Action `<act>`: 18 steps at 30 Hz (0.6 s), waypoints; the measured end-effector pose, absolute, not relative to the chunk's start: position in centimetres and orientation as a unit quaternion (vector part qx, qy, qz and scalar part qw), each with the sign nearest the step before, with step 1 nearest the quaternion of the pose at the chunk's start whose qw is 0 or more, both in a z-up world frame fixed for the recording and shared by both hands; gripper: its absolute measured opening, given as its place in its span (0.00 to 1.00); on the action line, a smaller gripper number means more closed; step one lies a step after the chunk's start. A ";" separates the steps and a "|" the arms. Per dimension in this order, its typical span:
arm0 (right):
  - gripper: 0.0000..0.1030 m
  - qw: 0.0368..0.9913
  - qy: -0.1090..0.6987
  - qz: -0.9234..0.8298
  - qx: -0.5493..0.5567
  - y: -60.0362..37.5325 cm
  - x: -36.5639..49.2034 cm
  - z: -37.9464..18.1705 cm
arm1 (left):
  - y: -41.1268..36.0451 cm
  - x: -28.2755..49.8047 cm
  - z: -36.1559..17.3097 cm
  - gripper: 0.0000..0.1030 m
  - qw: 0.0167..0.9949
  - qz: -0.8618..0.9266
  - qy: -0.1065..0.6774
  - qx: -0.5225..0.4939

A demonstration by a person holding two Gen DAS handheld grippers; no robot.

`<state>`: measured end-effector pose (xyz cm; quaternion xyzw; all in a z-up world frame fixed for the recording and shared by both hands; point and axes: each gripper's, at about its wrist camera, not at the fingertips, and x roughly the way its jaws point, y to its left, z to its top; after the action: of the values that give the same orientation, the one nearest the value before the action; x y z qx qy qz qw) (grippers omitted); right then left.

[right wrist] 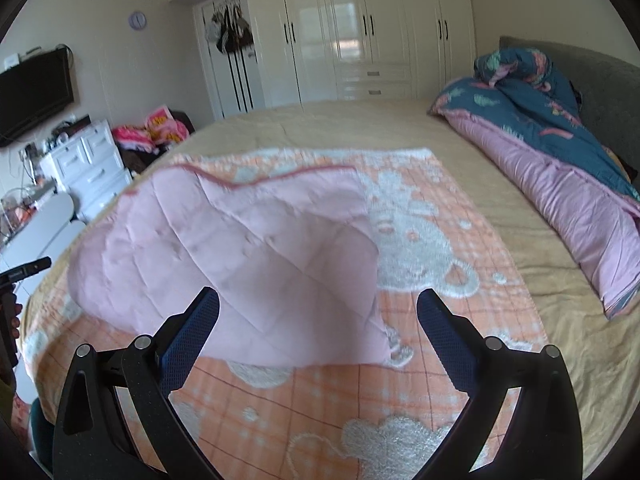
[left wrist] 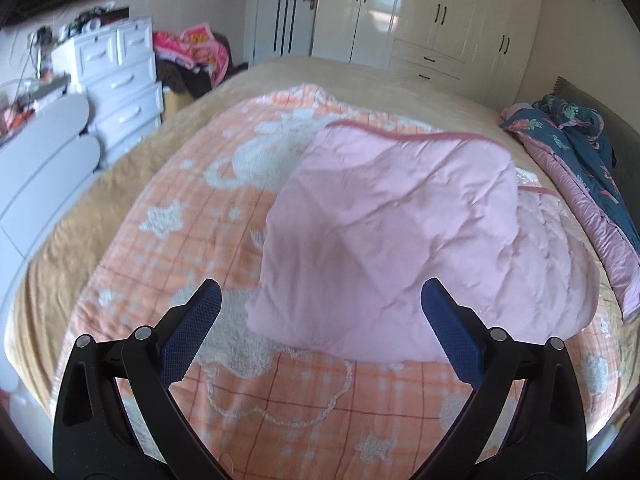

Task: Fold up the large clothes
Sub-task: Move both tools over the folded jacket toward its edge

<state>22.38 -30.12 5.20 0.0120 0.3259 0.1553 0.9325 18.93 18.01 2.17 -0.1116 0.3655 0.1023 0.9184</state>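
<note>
Pink quilt [left wrist: 392,236], folded to a thick pad, lying on the orange blanket [left wrist: 192,208] spread across the middle of the bed [left wrist: 280,72]; red-piped edge turned toward the far side, folded bulk toward the near edge. Probably laid there because the blanket gives a broad flat base for folding. Quilted stitching and soft creases across the top layer; near corner a little raised in the right wrist view, though blurred. Blue and pink duvet [right wrist: 560,140] bundled along the headboard edge, well apart, likely pushed aside to free room.

Left tongs [left wrist: 322,300] spread wide, nothing between the blue pads, hanging over the near edge of the quilt, apparently not touching it. Right tongs [right wrist: 318,308] likewise wide apart and empty, poised over the quilt's near corner. Seemingly a pause between folds, with both ready to close on a fresh edge.
</note>
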 end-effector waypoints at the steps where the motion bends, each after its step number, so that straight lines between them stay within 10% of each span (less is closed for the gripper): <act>1: 0.96 0.930 0.333 0.154 0.009 -30.0 22.8 4.6 | 18.4 19.1 1.5 0.91 0.916 0.101 0.370 -0.119; 18: 0.96 0.904 0.406 0.133 0.003 -28.0 32.8 -1.9 | 20.6 24.8 -4.0 0.91 0.898 0.076 0.394 -0.180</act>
<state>32.78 -28.02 -1.89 0.0032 0.4056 0.1330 0.9043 24.82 20.64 -4.02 -0.1797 0.3936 0.0759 0.8983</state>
